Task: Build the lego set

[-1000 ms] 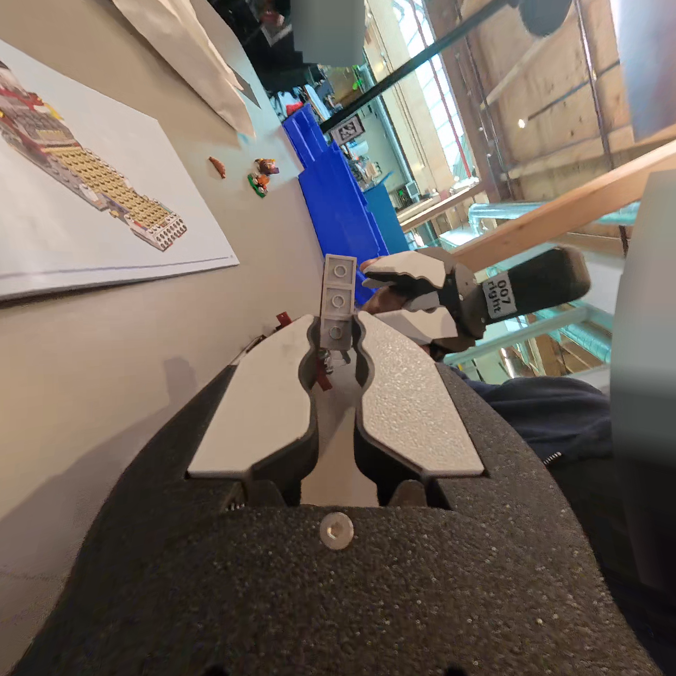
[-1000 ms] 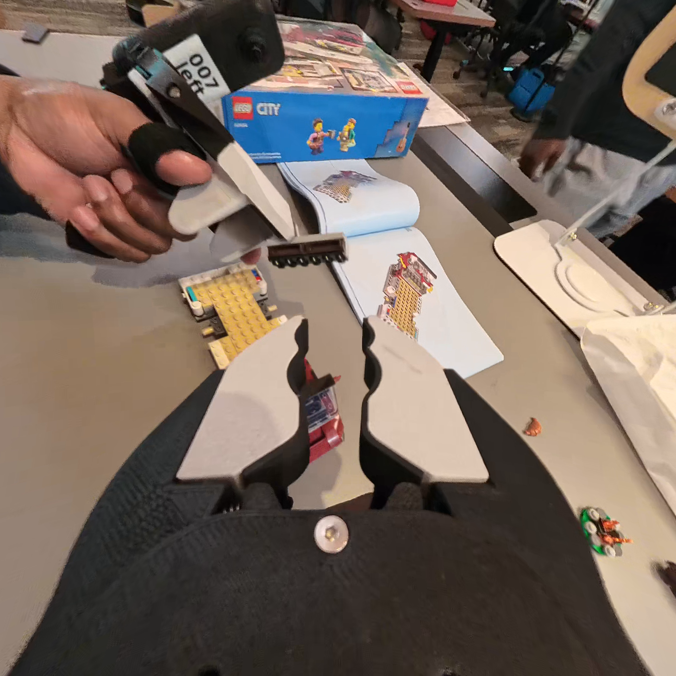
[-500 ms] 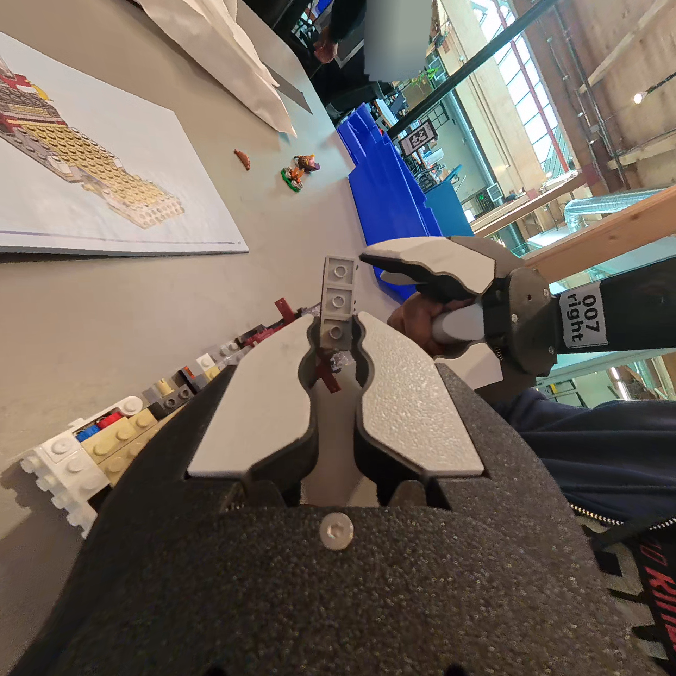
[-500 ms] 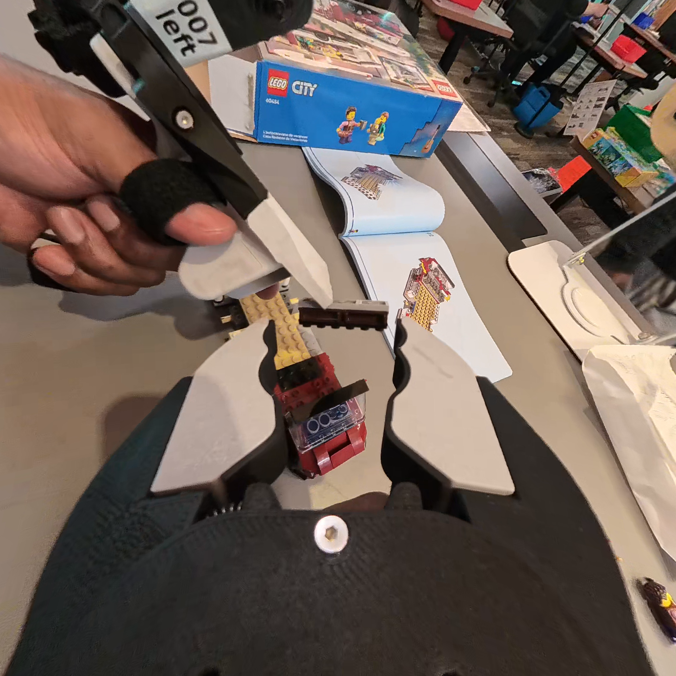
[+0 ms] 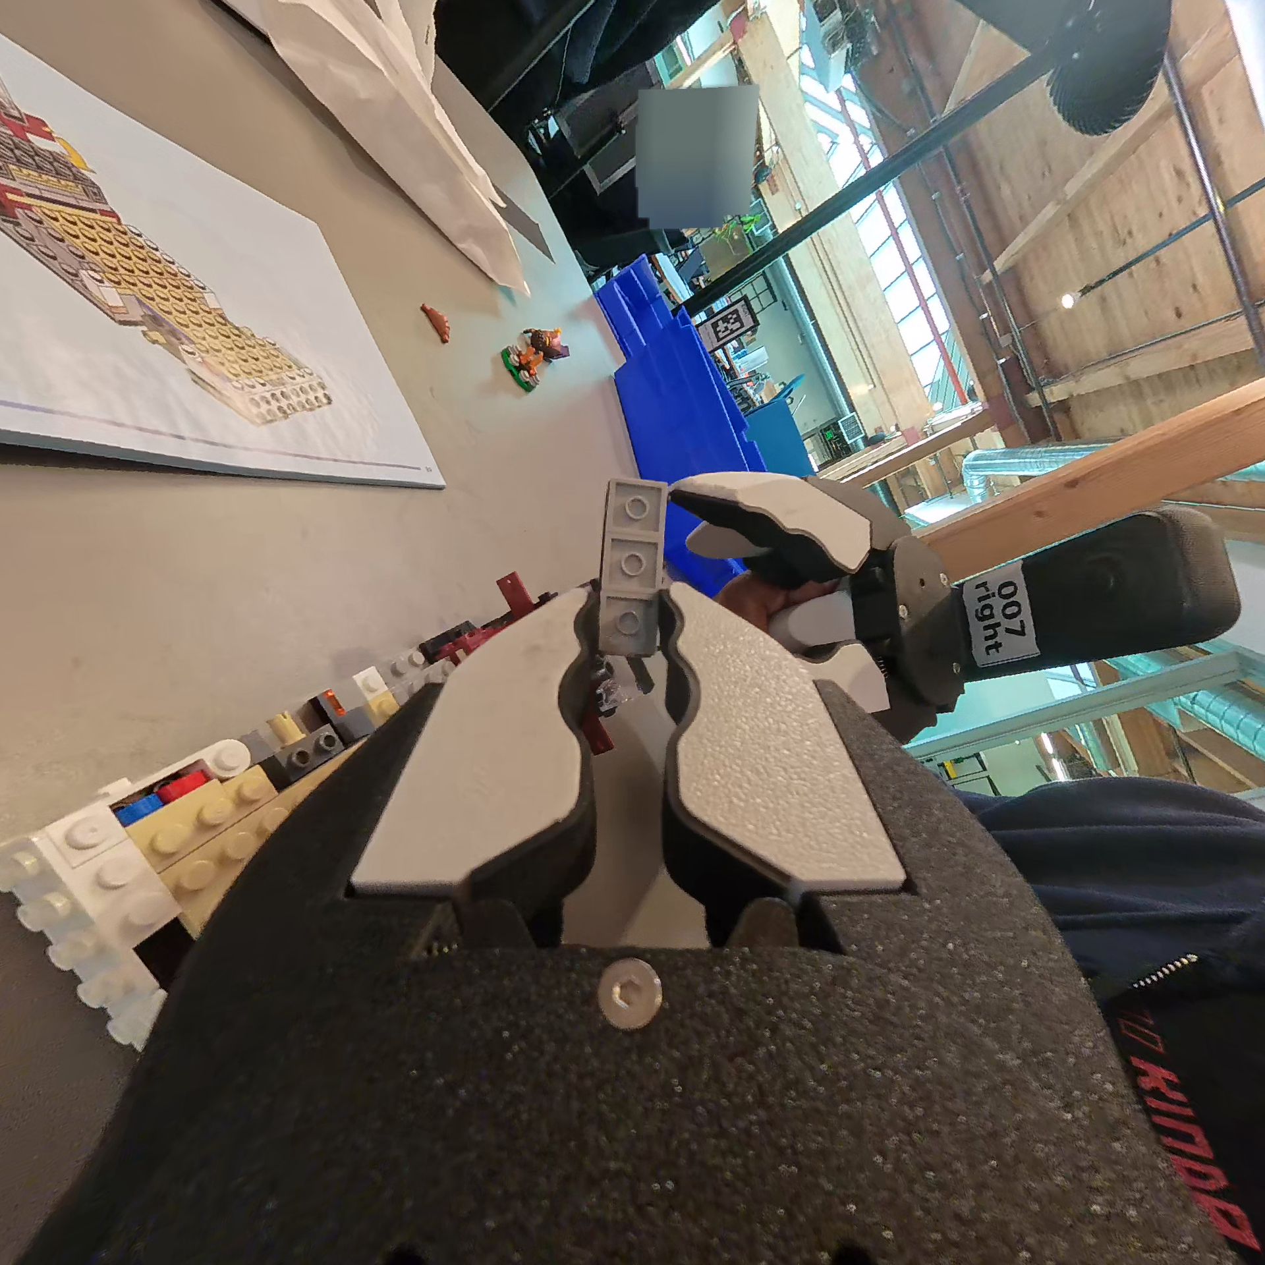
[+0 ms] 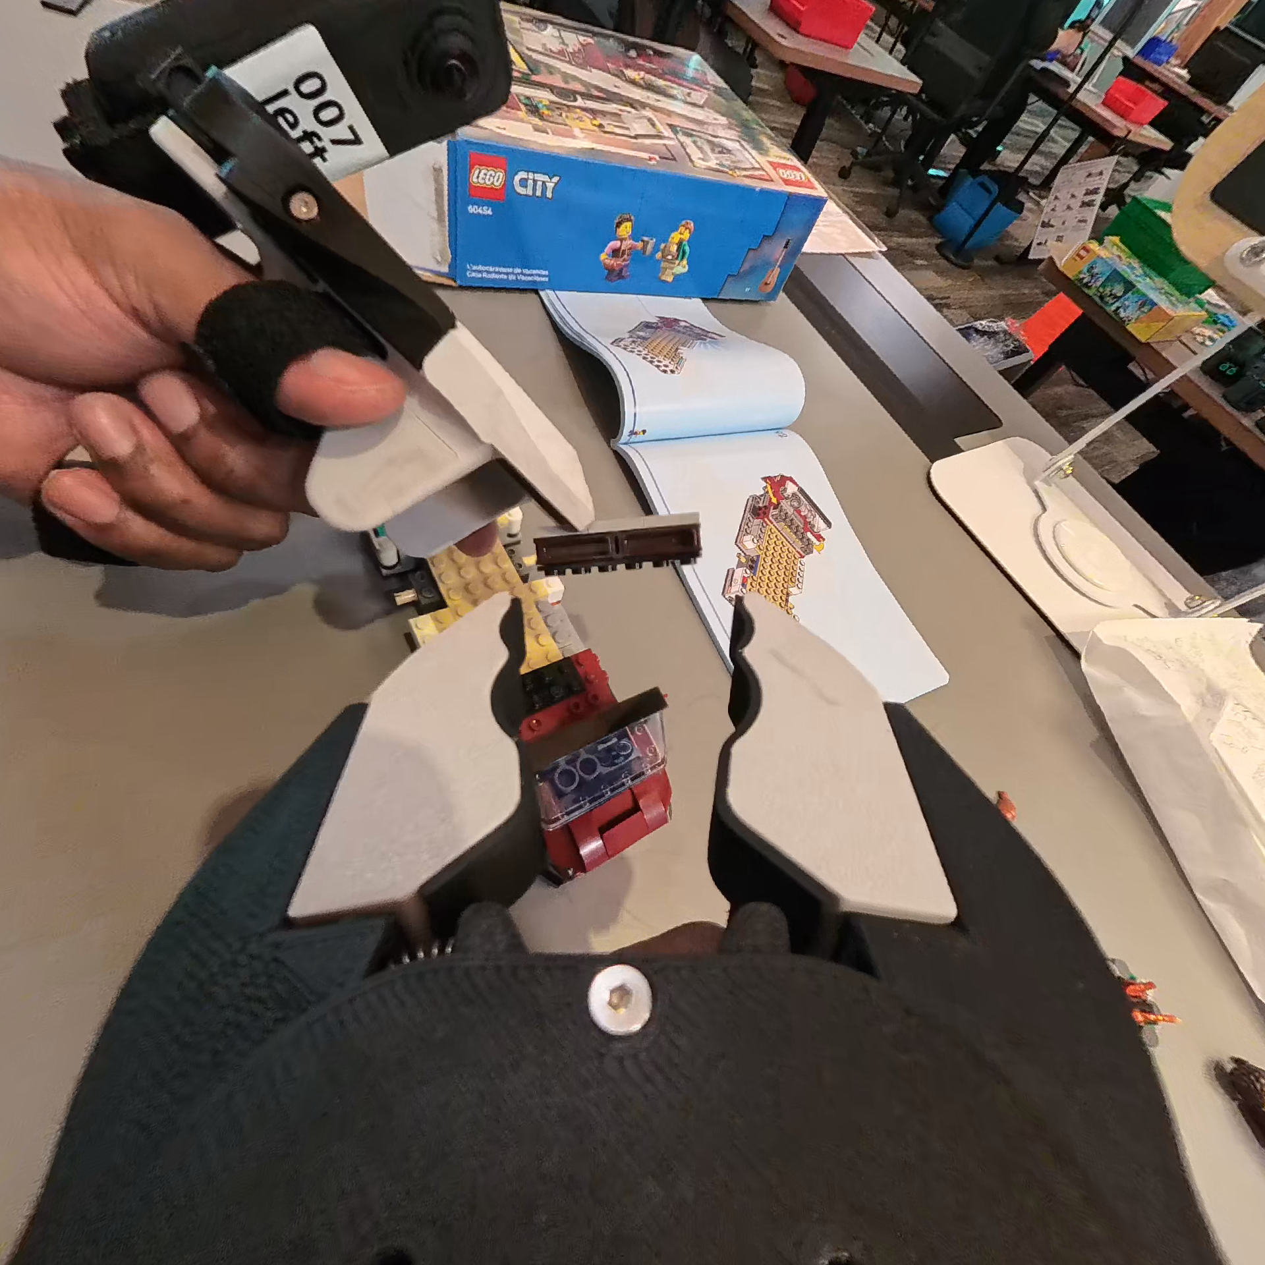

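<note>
Printed writing on a white label (image 6: 308,109) on the left gripper (image 6: 582,510), a white tag (image 5: 999,623) on the right gripper (image 5: 678,520), and the blue box (image 6: 616,219) at the table's (image 6: 205,684) far edge

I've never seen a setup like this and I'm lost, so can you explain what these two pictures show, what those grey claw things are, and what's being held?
No robot here: a person holds a hand-operated two-finger tool in each hand, and each tool carries a camera looking along its fingers. So each picture is one tool's own view, with the other tool visible farther off.

The left tool is closed on one end of a long grey brick piece, dark brown on the side seen in the right view. The right tool stands open and holds nothing; below it a dark red and tan brick vehicle sits on the grey table.

Also on the table: an open instruction booklet, a blue toy box, white paper and a few small loose pieces.
</note>
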Tool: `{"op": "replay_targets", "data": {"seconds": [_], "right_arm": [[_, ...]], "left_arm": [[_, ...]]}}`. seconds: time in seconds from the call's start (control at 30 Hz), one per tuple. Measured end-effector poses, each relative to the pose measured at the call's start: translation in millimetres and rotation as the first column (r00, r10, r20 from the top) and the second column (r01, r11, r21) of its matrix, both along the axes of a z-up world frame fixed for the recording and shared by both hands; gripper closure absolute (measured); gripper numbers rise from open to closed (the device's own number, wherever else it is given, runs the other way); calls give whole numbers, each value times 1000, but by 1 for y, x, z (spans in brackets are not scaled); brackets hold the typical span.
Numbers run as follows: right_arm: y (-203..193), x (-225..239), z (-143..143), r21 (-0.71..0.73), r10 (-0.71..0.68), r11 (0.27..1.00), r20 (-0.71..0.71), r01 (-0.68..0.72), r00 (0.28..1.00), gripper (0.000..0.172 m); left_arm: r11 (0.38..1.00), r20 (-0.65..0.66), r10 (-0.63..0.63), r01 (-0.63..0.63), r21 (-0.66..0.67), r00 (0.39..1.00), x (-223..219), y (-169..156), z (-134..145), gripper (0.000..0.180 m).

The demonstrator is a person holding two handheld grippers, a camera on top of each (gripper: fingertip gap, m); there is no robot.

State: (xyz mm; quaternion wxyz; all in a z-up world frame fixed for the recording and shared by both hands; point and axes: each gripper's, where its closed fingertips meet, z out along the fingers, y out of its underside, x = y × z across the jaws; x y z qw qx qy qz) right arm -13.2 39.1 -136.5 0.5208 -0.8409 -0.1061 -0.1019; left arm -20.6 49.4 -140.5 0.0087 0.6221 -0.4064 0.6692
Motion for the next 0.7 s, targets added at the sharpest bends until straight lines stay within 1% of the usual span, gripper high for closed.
{"op": "replay_targets", "data": {"seconds": [0.13,0.27,0.4,0.53,0.7], "right_arm": [[-1,2,2,15,-2,1000,1,2,1000,115],[-2,2,6,28,16,999,33,-17,999,114],[-5,6,13,40,44,998,117,-49,992,114],[-4,17,21,43,54,997,237,-66,970,115],[-1,37,32,117,21,991,318,-61,948,117]], "left_arm": [[1000,8,4,-4,3,1000,0,2,2,164],[1000,4,-6,5,23,1000,-1,4,0,164],[998,4,-25,25,66,1000,-1,7,1,164],[992,10,-43,41,120,999,7,14,7,164],[981,17,-87,83,177,996,27,24,15,164]]}}
